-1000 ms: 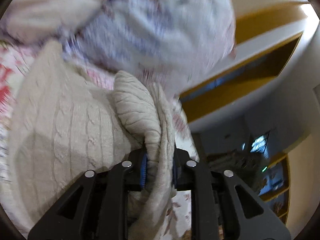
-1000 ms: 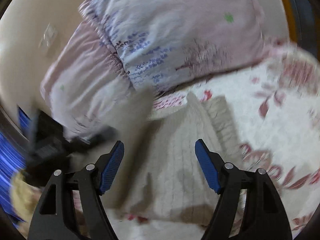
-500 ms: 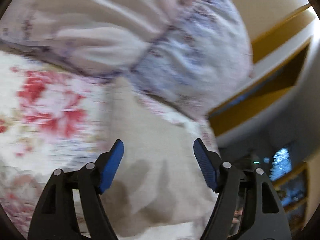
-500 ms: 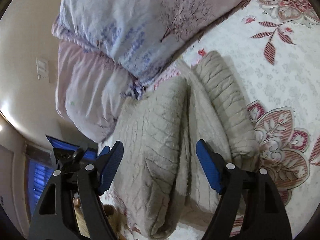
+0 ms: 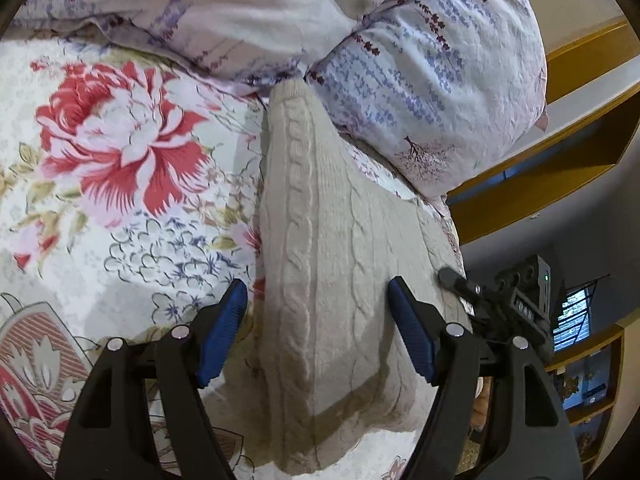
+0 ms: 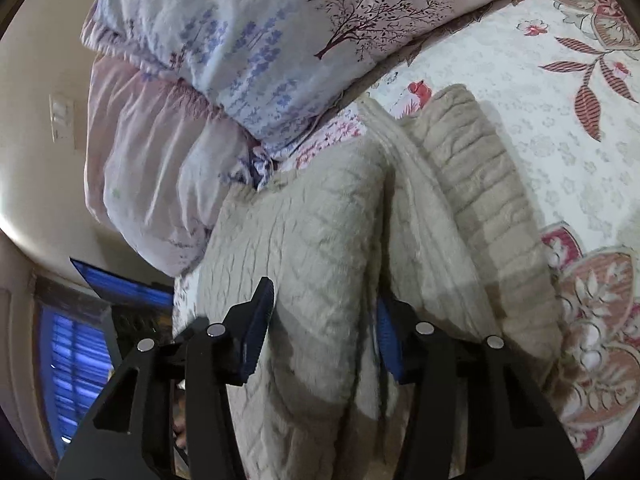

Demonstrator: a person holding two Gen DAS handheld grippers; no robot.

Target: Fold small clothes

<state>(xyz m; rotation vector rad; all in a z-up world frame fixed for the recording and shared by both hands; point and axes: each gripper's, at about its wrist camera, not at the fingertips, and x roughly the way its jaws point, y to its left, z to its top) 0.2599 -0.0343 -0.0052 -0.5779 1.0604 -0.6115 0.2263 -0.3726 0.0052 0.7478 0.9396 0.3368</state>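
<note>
A: What's on the left side of the bed [image 5: 100, 240]?

B: Just the flowered bedspread. The left tool [image 5: 316, 332] hangs over the near end of the beige cable-knit sweater [image 5: 320, 240], its blue pads spread wide on either side of the knit and not touching it. The sweater lies as a long narrow bundle running from near to far, its far tip against the pillows [image 5: 420, 60].

A: And to the right?

B: The right tool [image 6: 324, 328] is closing on a thick fold of the same sweater [image 6: 320, 240]. The fold sits between the pads, and the right pad is tucked into the crease beside it. I can't tell whether they press yet.

A: How far along, then?

B: I'd judge the sides are already folded in lengthwise, with a ribbed part lying along the right edge. What's probably left is doubling it over end to end.
</note>
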